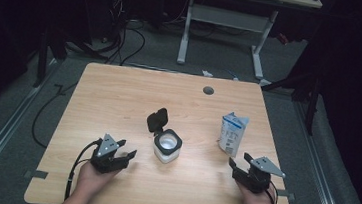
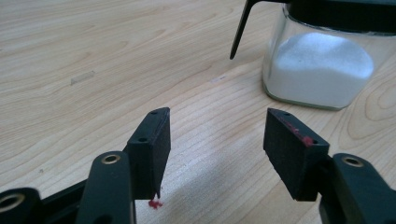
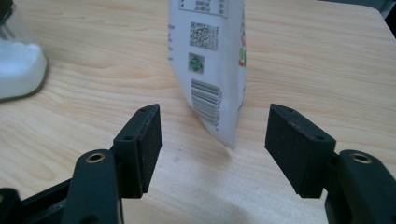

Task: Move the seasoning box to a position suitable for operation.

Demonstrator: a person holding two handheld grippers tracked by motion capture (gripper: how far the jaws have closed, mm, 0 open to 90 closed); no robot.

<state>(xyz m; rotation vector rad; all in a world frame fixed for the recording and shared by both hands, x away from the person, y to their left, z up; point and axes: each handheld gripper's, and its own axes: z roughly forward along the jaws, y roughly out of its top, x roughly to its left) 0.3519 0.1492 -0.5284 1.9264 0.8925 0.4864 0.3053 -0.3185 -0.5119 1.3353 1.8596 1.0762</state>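
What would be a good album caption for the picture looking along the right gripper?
Open right gripper faces a standing white packet on the wooden table, nothing between its pads.

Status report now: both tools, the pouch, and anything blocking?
Left tool open, empty, near the jar. Right tool open, facing the pouch, not touching. Pouch upright on table. Nothing blocking.

Clear jar (image 1: 167, 147) showing white powder under a black flip lid (image 1: 157, 119); white-and-blue carton (image 1: 232, 132) bearing black barcode, green mark; pale wood-grain table (image 1: 119, 96); black pads (image 2: 292, 148) wearing red flecks.
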